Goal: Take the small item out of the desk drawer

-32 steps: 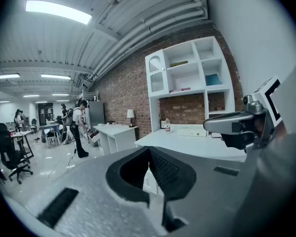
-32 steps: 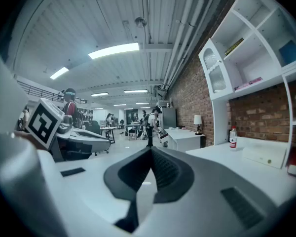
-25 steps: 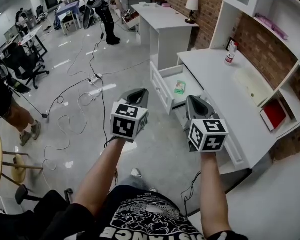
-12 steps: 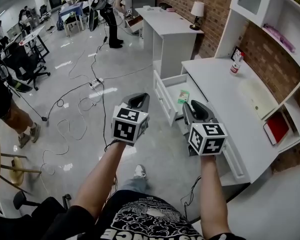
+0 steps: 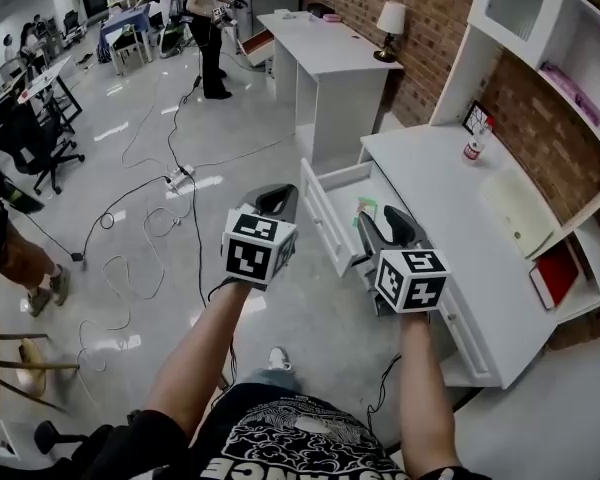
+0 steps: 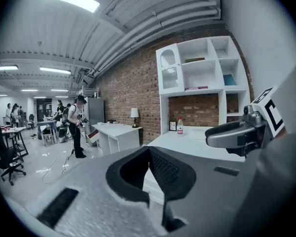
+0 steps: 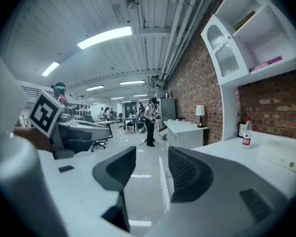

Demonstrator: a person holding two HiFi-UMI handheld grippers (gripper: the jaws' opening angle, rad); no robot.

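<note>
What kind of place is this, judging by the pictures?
Probably a large indoor lab or workshop hall with a staged home-office corner: a white desk with an open drawer against a brick wall, loose cables across the polished floor, and office chairs farther back.

Holding left gripper [image 5: 277, 198] over floor [image 5: 150, 158], right gripper [image 5: 384, 220], opening with nothing between, beside pulled-out desk drawer [image 5: 318, 211] containing small green item [image 5: 367, 206]

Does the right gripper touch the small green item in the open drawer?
Apart. In the right gripper view, the right gripper has its jaws opening, empty; only drawer front and floor show between them, not the green item.
</note>
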